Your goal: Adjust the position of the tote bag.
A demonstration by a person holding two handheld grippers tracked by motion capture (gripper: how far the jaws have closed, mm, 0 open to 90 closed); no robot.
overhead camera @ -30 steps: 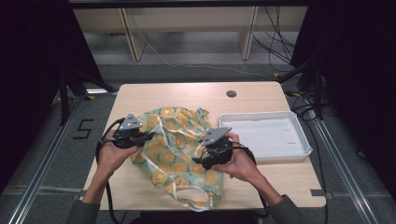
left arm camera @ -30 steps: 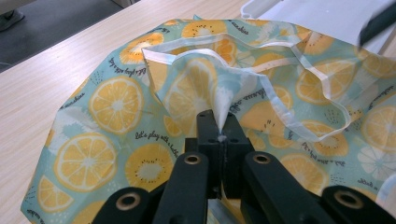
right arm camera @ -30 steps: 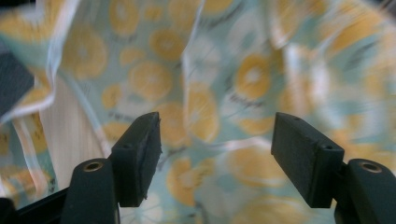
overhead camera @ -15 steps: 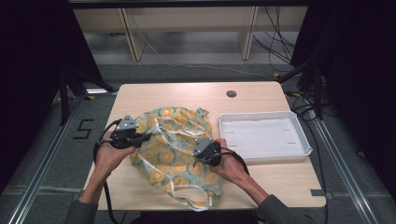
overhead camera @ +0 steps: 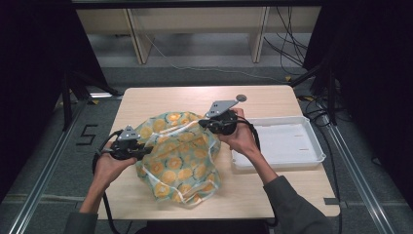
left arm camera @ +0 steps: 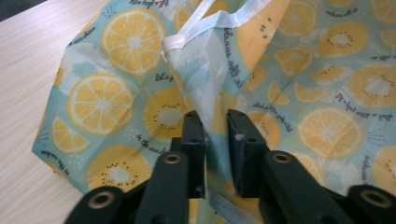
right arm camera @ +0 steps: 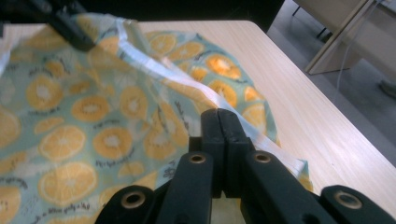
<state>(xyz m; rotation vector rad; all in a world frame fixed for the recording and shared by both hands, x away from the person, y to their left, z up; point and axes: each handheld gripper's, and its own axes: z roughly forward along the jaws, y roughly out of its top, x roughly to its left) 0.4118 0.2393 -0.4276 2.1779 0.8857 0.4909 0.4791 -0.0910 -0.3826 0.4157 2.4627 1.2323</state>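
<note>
The right gripper (overhead camera: 210, 123) pinches the fruit cloth's (overhead camera: 180, 158) white edge – mid-frame – while the left gripper (overhead camera: 144, 150) (jaws just opening) lets go.

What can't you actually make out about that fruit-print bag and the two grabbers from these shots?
- Bag contents: its own printed fabric covers them in the high view.
- Left gripper: whether its pads press the fold between them is unclear in the left gripper view.
- Small dark round spot on the table: too small to identify.
</note>
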